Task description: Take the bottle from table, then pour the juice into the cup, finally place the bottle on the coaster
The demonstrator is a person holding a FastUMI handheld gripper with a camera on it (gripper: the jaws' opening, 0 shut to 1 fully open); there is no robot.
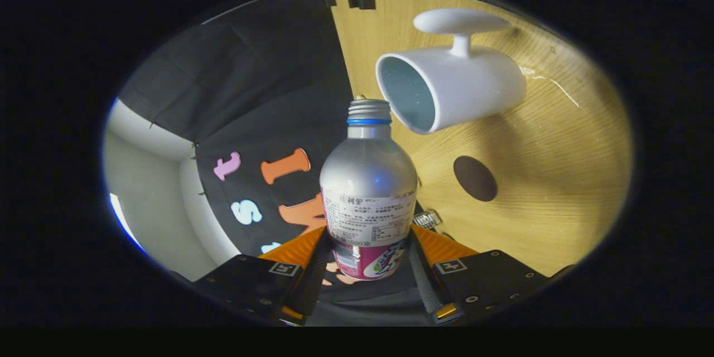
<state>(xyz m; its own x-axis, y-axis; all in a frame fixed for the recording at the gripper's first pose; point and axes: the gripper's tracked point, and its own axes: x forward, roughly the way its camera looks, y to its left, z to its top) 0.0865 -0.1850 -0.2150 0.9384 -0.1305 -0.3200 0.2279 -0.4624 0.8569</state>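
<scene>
The gripper (368, 268) is a two-finger tool with a broad, dark, matte block at the base of each finger. Both blocks carry a small square printed marker, black and white, at the inner corner nearest the fingers. Small round screws dot the blocks' upper faces, several on the right one along its outer edge. Orange ribbed panels slope inward from the blocks toward the fingers. The inner faces of the fingers (425, 284) have a fine cross-hatched texture.
</scene>
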